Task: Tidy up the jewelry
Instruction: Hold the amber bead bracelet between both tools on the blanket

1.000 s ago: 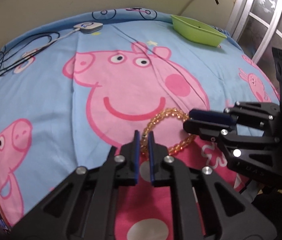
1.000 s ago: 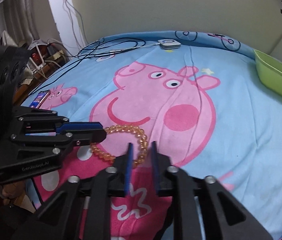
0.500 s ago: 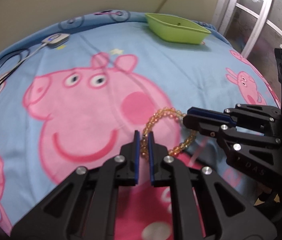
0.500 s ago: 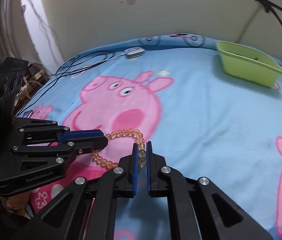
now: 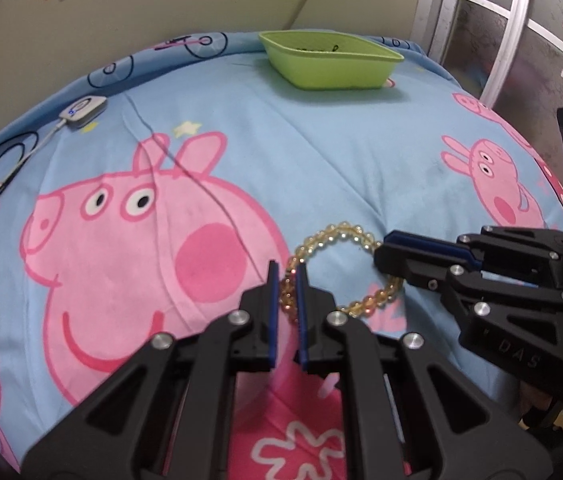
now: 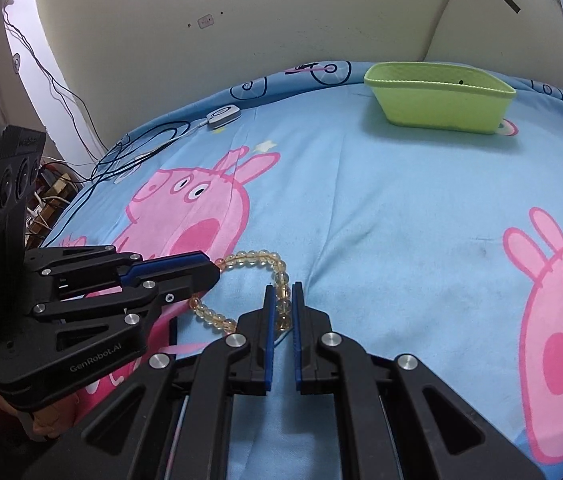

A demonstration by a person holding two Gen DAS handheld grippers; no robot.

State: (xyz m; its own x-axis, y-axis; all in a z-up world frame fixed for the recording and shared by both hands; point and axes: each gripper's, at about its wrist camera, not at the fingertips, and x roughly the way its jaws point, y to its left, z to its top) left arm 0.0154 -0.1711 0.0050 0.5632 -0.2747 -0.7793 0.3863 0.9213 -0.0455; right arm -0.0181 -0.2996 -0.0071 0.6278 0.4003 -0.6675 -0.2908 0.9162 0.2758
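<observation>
Home bedroom. Bed [image 6: 381, 200] covered by light-blue blanket printed with pink cartoon pigs. Plain cream wall [image 6: 281, 12] behind bed, small wall plate visible. Loose black cables [image 6: 93, 160] trailing from wall onto bed's far edge, ending at small white device [image 6: 222, 115]. Green plastic basket [image 6: 441, 100] on bed near wall. White-framed window [image 5: 513, 32] beside bed.

Your left gripper [image 5: 287, 280] and right gripper [image 6: 282, 300] flank bracelet [image 5: 339, 236] above blanket [image 5: 321, 152]. Tray [image 5: 333, 66] sits far behind, at wall. Charger puck [image 5: 83, 110] lies back left.
</observation>
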